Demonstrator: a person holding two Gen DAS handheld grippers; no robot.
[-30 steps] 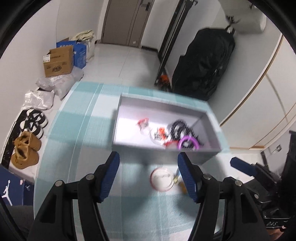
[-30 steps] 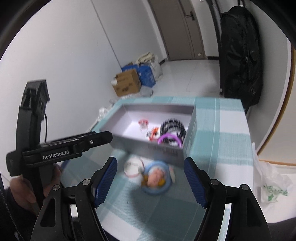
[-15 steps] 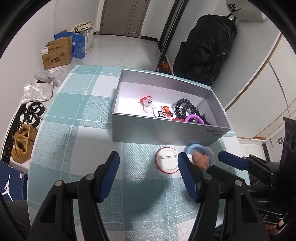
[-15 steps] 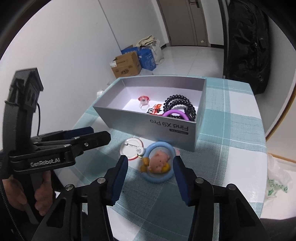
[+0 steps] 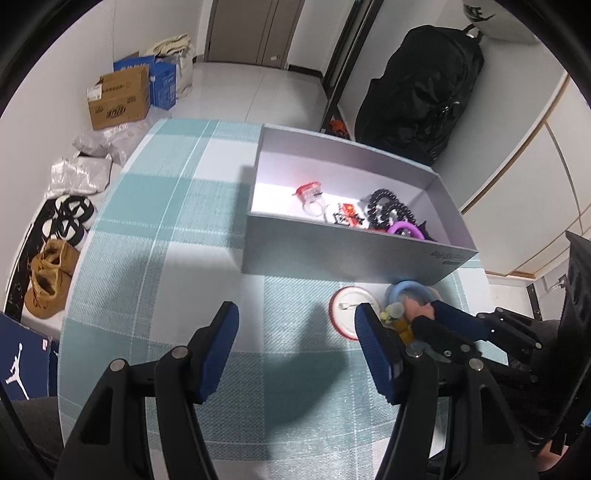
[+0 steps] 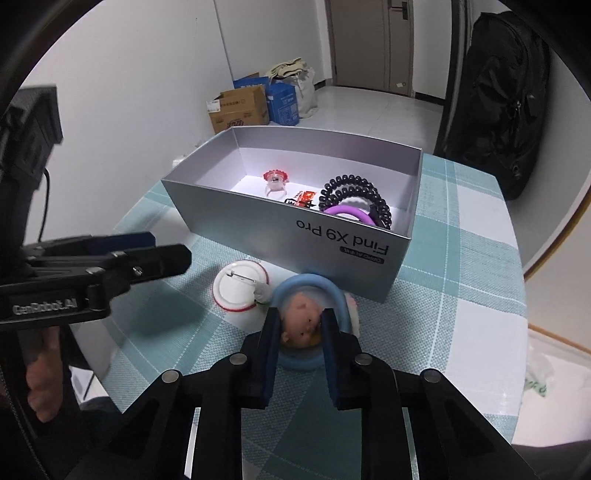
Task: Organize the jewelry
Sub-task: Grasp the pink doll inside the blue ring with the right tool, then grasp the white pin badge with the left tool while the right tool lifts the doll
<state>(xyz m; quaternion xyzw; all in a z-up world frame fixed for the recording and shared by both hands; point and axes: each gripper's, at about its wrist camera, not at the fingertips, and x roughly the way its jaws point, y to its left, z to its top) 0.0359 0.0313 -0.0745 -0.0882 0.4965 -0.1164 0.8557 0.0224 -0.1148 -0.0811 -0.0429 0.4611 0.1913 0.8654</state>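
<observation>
Right gripper (image 6: 300, 325) now closed onto pig charm (image 6: 301, 325); left gripper (image 5: 295, 325) wide open, holding nothing. Box (image 6: 332, 247) printed "Find X9 Pro": red ring (image 6: 275, 181), black bead bracelet (image 6: 351, 188), purple ring (image 6: 347, 212) inside.

A lived-in home room, checked tablecloth (image 5: 166, 258) under the fingers, shoes (image 5: 50, 277) on the floor left of them, cardboard boxes (image 5: 120, 98) and doors (image 5: 255, 31) ahead, black bag (image 5: 424, 88) ahead right.
</observation>
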